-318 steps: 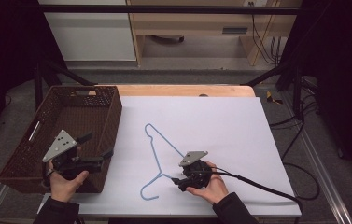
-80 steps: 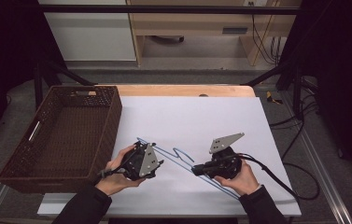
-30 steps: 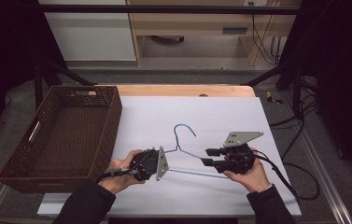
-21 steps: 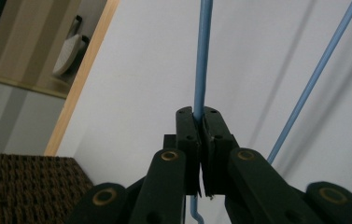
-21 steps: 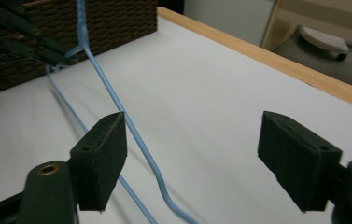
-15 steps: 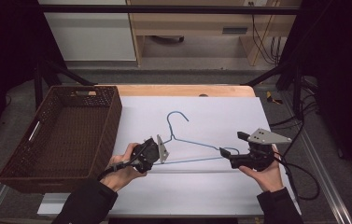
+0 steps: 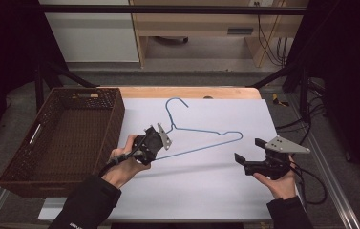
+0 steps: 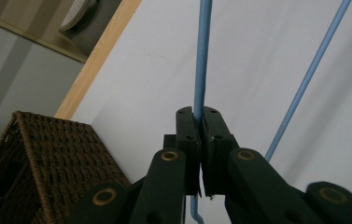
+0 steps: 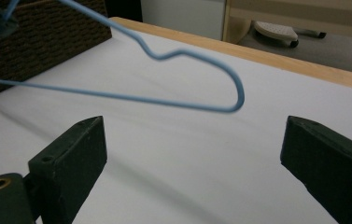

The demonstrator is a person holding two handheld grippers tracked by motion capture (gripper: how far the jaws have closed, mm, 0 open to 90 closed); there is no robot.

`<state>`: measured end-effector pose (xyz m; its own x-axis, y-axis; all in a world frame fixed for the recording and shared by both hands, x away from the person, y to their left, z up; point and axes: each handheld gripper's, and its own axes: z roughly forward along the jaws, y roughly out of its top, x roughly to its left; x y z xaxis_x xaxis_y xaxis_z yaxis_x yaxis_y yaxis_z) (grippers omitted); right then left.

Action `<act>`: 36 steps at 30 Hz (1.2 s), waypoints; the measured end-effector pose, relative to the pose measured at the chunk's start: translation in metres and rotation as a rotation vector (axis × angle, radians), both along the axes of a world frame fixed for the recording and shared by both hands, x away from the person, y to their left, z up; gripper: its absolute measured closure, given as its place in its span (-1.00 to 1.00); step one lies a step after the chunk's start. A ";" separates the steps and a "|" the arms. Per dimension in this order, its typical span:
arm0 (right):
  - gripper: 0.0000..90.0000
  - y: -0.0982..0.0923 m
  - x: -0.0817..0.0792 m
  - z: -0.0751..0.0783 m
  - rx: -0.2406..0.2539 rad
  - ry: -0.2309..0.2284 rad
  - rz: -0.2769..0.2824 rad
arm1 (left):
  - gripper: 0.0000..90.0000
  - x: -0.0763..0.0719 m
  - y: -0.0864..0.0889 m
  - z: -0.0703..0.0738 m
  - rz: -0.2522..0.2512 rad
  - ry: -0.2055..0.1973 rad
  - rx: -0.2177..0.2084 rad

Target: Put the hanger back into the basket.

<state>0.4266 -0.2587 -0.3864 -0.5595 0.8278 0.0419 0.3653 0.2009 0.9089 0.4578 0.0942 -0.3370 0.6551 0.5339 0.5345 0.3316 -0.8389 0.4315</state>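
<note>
White tabletop [image 7: 201, 191] bears a wicker basket [image 7: 63, 138] at its left; the left gripper [image 7: 153, 141] clamps the blue wire hanger [image 7: 206, 138] by one end, lifted; the right gripper [image 7: 251, 164], jaws just spread wide, has nothing between them; next, seemingly, swinging the hanger into the basket.

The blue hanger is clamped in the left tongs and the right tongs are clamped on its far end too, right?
Not quite: the right tongs stand open, their jaws having just opened, clear of the blue hanger, as the right gripper view shows. The left tongs alone clamp it.
</note>
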 end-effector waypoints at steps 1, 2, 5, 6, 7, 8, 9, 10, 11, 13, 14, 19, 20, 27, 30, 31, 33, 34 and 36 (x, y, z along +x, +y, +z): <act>-0.83 -0.001 0.000 -0.002 -0.006 0.000 -0.001 | 0.94 0.001 0.000 0.003 0.003 0.005 0.003; -0.83 -0.001 0.000 -0.003 -0.007 0.005 -0.007 | 0.94 0.002 0.000 0.005 0.004 0.005 0.002; -0.83 -0.003 -0.001 -0.008 -0.010 0.018 -0.011 | 0.94 0.005 0.001 0.012 0.012 0.016 0.001; -0.83 -0.003 -0.001 -0.009 -0.011 0.021 -0.016 | 0.94 0.006 0.003 0.015 0.013 0.025 -0.009; -0.83 -0.004 -0.001 -0.010 -0.013 0.023 -0.015 | 0.94 0.007 0.004 0.018 0.019 0.035 -0.016; -0.83 -0.004 -0.002 -0.010 -0.014 0.027 -0.016 | 0.94 0.008 0.006 0.021 0.026 0.040 -0.024; -0.83 -0.005 -0.002 -0.011 -0.013 0.027 -0.018 | 0.94 0.009 0.008 0.023 0.036 0.032 -0.040; -0.83 -0.005 -0.002 -0.012 -0.012 0.029 -0.021 | 0.94 0.009 0.009 0.026 0.046 0.031 -0.038; -0.84 -0.006 -0.002 -0.013 -0.011 0.033 -0.022 | 0.94 0.010 0.011 0.029 0.057 0.024 -0.039; -0.84 -0.006 -0.002 -0.014 -0.014 0.035 -0.023 | 0.94 0.012 0.015 0.037 0.073 0.021 -0.028; -0.84 -0.006 -0.002 -0.014 -0.014 0.035 -0.024 | 0.94 0.012 0.017 0.040 0.082 0.015 -0.029; -0.85 -0.006 -0.003 -0.017 -0.013 0.037 -0.026 | 0.94 0.016 0.027 0.055 0.120 -0.002 -0.050; -0.85 -0.006 -0.003 -0.017 -0.017 0.036 -0.024 | 0.94 0.017 0.029 0.058 0.128 -0.003 -0.056; -0.86 -0.006 -0.002 -0.020 -0.019 0.042 -0.029 | 0.94 0.020 0.047 0.073 0.166 0.001 -0.089; -0.86 -0.005 -0.001 -0.020 -0.023 0.042 -0.025 | 0.94 0.019 0.056 0.079 0.191 -0.009 -0.097; -0.86 -0.005 -0.001 -0.020 -0.022 0.043 -0.026 | 0.94 0.020 0.060 0.081 0.202 -0.014 -0.100; -0.86 -0.006 -0.001 -0.020 -0.023 0.043 -0.025 | 0.94 0.021 0.068 0.086 0.227 -0.015 -0.093; -0.86 -0.006 -0.001 -0.020 -0.023 0.043 -0.025 | 0.94 0.021 0.072 0.087 0.238 -0.021 -0.102; -0.86 -0.006 -0.002 -0.020 -0.018 0.043 -0.029 | 0.94 0.022 0.081 0.090 0.261 -0.025 -0.099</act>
